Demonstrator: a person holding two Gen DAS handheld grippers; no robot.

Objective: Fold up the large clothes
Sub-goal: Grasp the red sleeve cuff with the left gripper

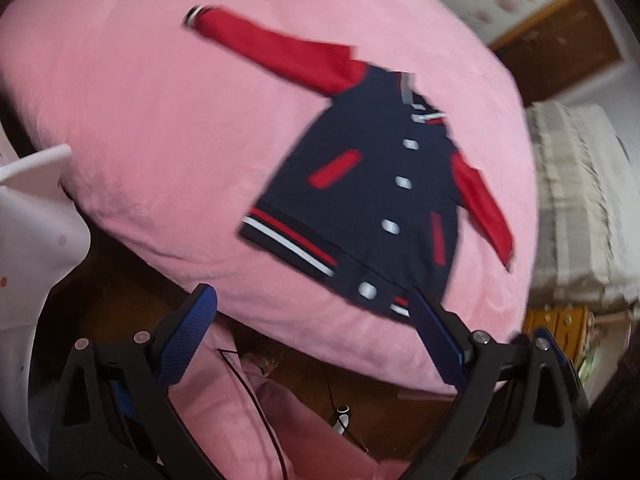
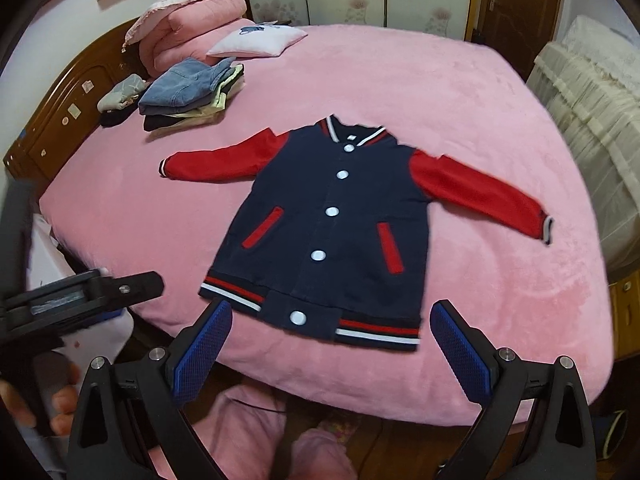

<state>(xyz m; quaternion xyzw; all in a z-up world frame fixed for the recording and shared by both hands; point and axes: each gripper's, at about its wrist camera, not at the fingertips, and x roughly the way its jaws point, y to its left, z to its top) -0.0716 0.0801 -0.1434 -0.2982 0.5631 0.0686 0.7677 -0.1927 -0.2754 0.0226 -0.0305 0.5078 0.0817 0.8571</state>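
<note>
A navy jacket (image 2: 340, 220) with red sleeves, white snaps and a striped hem lies flat, front up and buttoned, on the pink bed (image 2: 460, 120). Both sleeves spread outward. In the right wrist view my right gripper (image 2: 332, 312) stands open just before the hem, over the bed's near edge, holding nothing. The left gripper's body (image 2: 84, 292) shows at the left, held by a hand (image 2: 40, 396). In the blurred left wrist view the jacket (image 1: 368, 184) appears tilted, and my left gripper (image 1: 312, 300) is open near the hem's corner, its right finger (image 1: 436, 336) overlapping the hem.
A stack of folded clothes (image 2: 192, 88) lies at the bed's far left, with pink bedding (image 2: 192, 20) and a white pillow (image 2: 260, 40) behind. A wooden headboard (image 2: 60, 120) runs on the left. A cream-covered piece of furniture (image 2: 592, 112) stands at the right. Pink-trousered legs (image 2: 280, 440) show below.
</note>
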